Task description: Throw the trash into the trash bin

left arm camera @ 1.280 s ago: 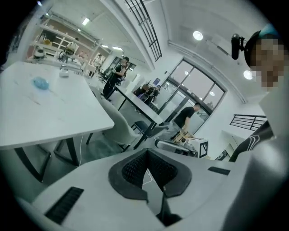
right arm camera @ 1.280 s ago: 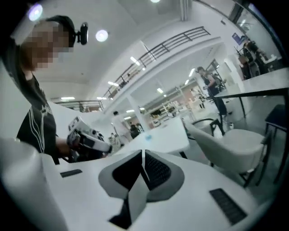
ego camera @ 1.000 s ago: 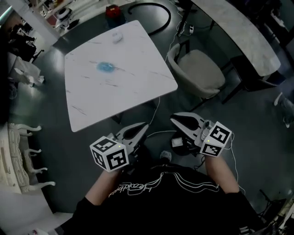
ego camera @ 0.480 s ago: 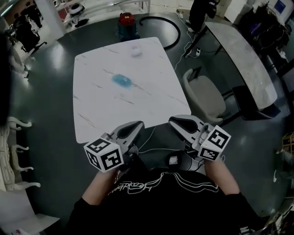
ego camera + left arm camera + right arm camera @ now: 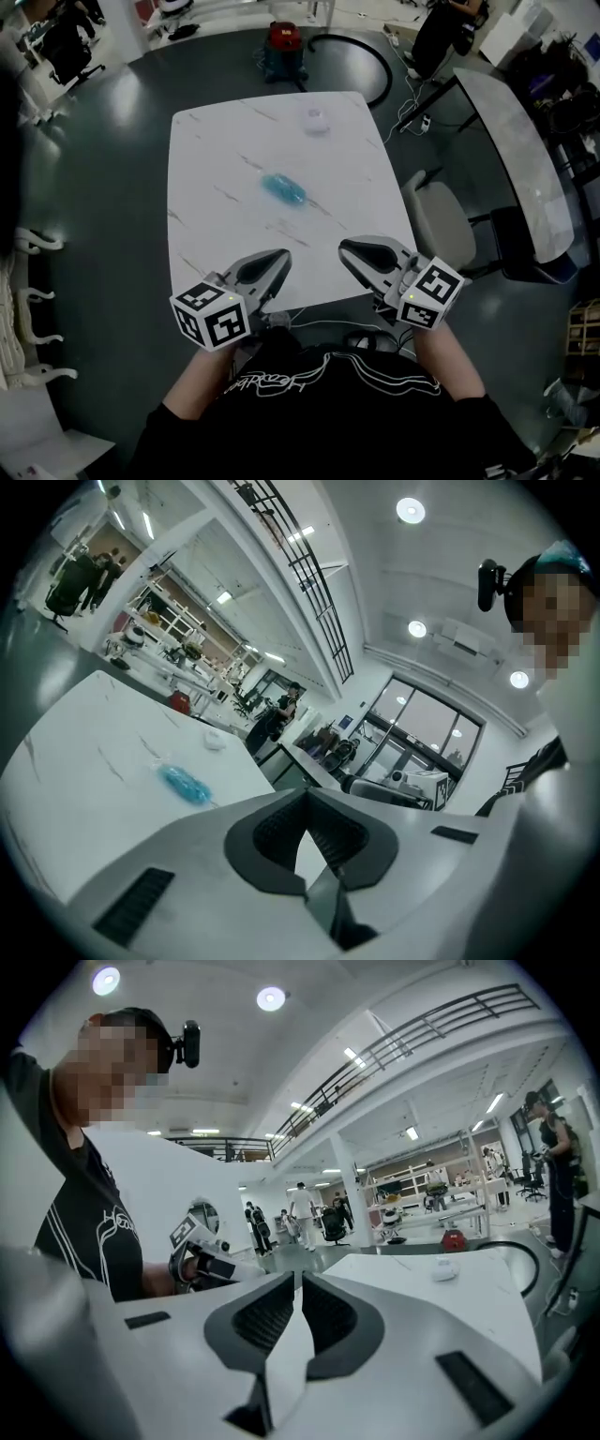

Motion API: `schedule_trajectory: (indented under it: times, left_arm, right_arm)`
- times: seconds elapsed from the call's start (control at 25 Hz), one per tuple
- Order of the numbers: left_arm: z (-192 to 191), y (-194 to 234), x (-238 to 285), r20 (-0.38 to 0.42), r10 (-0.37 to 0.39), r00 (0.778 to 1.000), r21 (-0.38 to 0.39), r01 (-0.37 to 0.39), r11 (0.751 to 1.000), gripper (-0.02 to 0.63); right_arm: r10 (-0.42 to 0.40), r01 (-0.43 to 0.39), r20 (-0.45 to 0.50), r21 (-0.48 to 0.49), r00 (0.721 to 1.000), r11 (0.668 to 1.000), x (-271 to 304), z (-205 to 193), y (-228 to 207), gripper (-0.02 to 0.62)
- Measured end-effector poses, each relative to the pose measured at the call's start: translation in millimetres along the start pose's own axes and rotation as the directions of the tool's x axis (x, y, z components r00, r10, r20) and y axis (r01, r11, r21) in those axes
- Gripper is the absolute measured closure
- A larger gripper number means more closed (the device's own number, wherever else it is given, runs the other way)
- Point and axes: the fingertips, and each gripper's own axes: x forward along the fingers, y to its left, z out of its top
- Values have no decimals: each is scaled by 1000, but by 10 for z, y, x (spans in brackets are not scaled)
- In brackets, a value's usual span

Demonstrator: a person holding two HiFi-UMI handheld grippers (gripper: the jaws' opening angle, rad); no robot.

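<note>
Head view: a white, grey-veined square table (image 5: 216,150) lies ahead. The crumpled blue plastic trash (image 5: 283,189) sits near the table's middle, and a small white lump (image 5: 316,118) near its far edge. The left gripper (image 5: 279,257) and right gripper (image 5: 347,249) hover over the table's near edge, well short of the trash. Beyond the far edge stands a red-topped canister (image 5: 284,42); whether it is the bin, or what it holds, I cannot tell.

Left gripper view: jaws pressed together, empty.

Right gripper view: jaws all but closed, nothing between them.

Likely trouble: the flimsy trash could skid on the slick tabletop or slip from a shallow pinch.
</note>
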Motion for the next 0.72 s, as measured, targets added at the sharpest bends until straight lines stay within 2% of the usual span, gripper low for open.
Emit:
schedule_trajectory:
  times: [0.16, 0.36, 0.56, 0.64, 0.72]
  left_arm:
    - [108, 415, 2, -31, 34, 999, -28, -35, 999, 600]
    - [243, 830, 49, -63, 52, 997, -49, -55, 997, 600]
    - [313, 1093, 79, -84, 47, 995, -61, -52, 997, 600]
    - [339, 1199, 90, -84, 47, 995, -70, -53, 996, 600]
    - [345, 1291, 101, -86, 49, 995, -81, -56, 995, 600]
  right_arm:
    - [-5, 5, -31, 17, 1000, 1000, 411, -95, -216, 549]
    - [-65, 67, -83, 20, 994, 998, 866, -201, -559, 545]
    - [-141, 134, -147, -57, 979, 989, 1225, -331, -857, 429]
    - [-182, 164, -185, -106, 966, 981, 1373, -398, -1009, 369]
    - [-210, 176, -233, -159, 949, 971, 1504, -488, -1138, 345]
